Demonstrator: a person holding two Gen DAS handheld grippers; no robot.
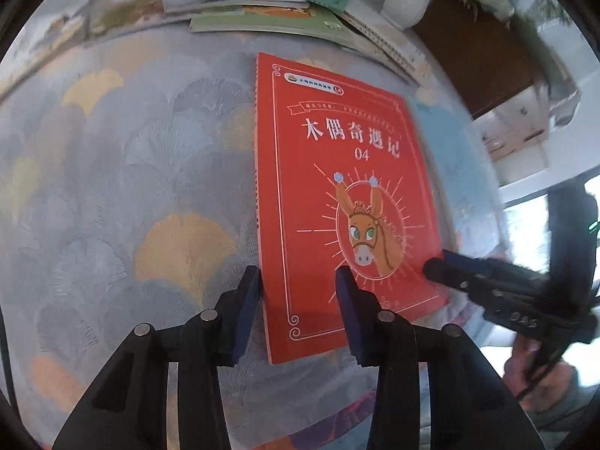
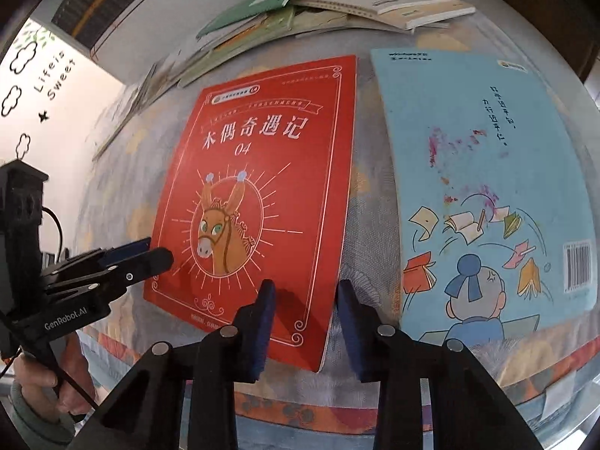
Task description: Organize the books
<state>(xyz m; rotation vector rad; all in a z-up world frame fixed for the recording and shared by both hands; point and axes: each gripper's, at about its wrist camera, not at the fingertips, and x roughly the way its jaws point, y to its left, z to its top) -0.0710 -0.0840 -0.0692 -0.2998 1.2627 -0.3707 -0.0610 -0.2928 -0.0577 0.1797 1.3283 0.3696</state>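
A red book (image 1: 337, 187) with a donkey on its cover lies flat on the patterned tablecloth (image 1: 131, 168). My left gripper (image 1: 298, 296) stands open astride the book's left edge near the bottom corner. One pad is on the cloth side and the other is over the cover. Over in the right wrist view, my right gripper (image 2: 305, 307) is open astride the red book's (image 2: 262, 172) right edge near its lower corner. That edge curls up slightly. Each gripper shows in the other's view: the right gripper (image 1: 437, 266) by the donkey, the left gripper (image 2: 157, 255) at the book's left side.
A light blue book (image 2: 487, 187) lies flat just right of the red one. An untidy pile of books (image 1: 262, 3) sits along the table's far edge, next to a white vase (image 1: 408, 0). A person's hand (image 2: 37, 375) holds the left gripper's handle.
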